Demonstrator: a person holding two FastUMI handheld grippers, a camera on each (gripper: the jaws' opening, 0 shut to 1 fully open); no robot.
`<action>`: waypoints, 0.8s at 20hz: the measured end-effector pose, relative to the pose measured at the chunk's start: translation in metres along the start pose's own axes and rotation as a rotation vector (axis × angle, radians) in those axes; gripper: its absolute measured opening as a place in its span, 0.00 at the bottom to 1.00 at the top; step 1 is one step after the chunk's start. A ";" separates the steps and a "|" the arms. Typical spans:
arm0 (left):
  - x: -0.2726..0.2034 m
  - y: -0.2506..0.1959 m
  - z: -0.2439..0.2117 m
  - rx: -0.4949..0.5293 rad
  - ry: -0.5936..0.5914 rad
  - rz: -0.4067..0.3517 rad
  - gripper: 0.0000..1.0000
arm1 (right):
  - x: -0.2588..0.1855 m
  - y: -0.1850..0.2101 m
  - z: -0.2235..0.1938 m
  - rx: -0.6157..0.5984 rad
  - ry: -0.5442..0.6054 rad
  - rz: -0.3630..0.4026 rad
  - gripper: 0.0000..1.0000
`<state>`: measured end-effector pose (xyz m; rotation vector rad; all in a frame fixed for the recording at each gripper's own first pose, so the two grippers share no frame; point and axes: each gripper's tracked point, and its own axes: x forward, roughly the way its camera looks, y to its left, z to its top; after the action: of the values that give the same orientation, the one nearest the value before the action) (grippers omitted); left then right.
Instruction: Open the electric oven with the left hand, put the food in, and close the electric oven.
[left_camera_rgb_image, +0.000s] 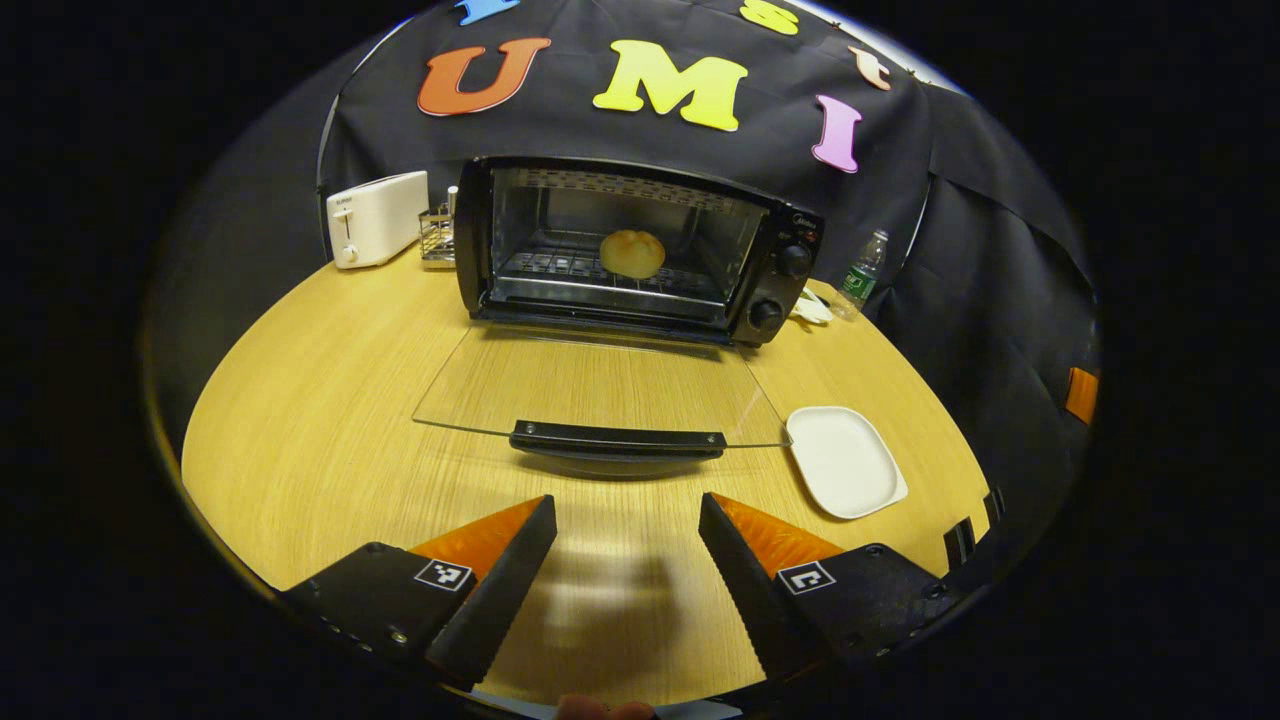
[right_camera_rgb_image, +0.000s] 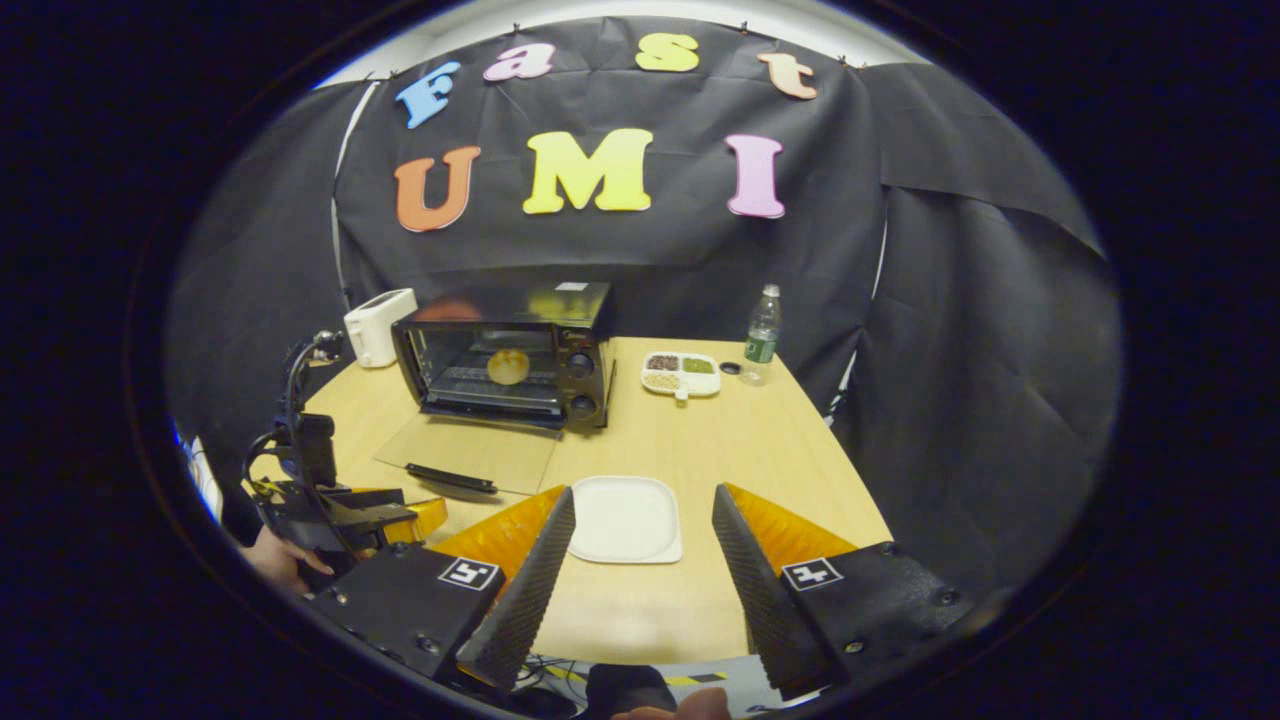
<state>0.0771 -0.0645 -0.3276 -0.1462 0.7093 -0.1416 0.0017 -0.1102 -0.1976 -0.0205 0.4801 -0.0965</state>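
Right now the left tongs (left_camera_rgb_image: 627, 535) stand wide apart and hold nothing, hovering low over the wooden counter (left_camera_rgb_image: 300, 440) just short of the handle (left_camera_rgb_image: 617, 439) of the oven door (left_camera_rgb_image: 600, 385). That glass door lies folded down flat toward the camera, so the oven (left_camera_rgb_image: 635, 245) is open, and the bread roll (left_camera_rgb_image: 632, 253) sits on the wire rack inside it, near the middle. The right tongs (right_camera_rgb_image: 635, 560) are likewise spread wide and hold nothing; in the right gripper view a bare white plate (right_camera_rgb_image: 626, 519) lies on the counter between and just beyond their fingers. In that same view the left tongs show at the lower left with a hand (right_camera_rgb_image: 285, 560) gripping their body, close to the door handle. There is a small brand mark at the oven's upper right corner above its two knobs (left_camera_rgb_image: 780, 287), but it is too small to read, and the same goes for the label on the water bottle (right_camera_rgb_image: 762, 335). A white toaster (left_camera_rgb_image: 376, 218) stands to the left of the oven with a small wire rack (left_camera_rgb_image: 437, 233) between them. To the oven's right, in the right gripper view, a divided dish (right_camera_rgb_image: 681, 374) with several fillings rests near the bottle. Black cloth (right_camera_rgb_image: 980, 330) hangs behind and beside the counter as the booth's wall.
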 end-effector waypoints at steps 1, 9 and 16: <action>0.006 0.000 0.000 0.000 0.006 0.005 0.95 | 0.001 -0.005 0.000 0.009 0.007 -0.005 0.88; 0.042 0.006 -0.008 0.063 0.047 0.056 0.95 | 0.013 -0.009 0.004 0.006 0.023 -0.010 0.89; 0.050 0.013 -0.005 0.087 0.048 0.064 0.94 | 0.008 -0.003 0.004 0.022 0.019 -0.014 0.89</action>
<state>0.1122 -0.0608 -0.3658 -0.0373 0.7537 -0.1146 0.0106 -0.1136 -0.1973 -0.0015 0.4984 -0.1153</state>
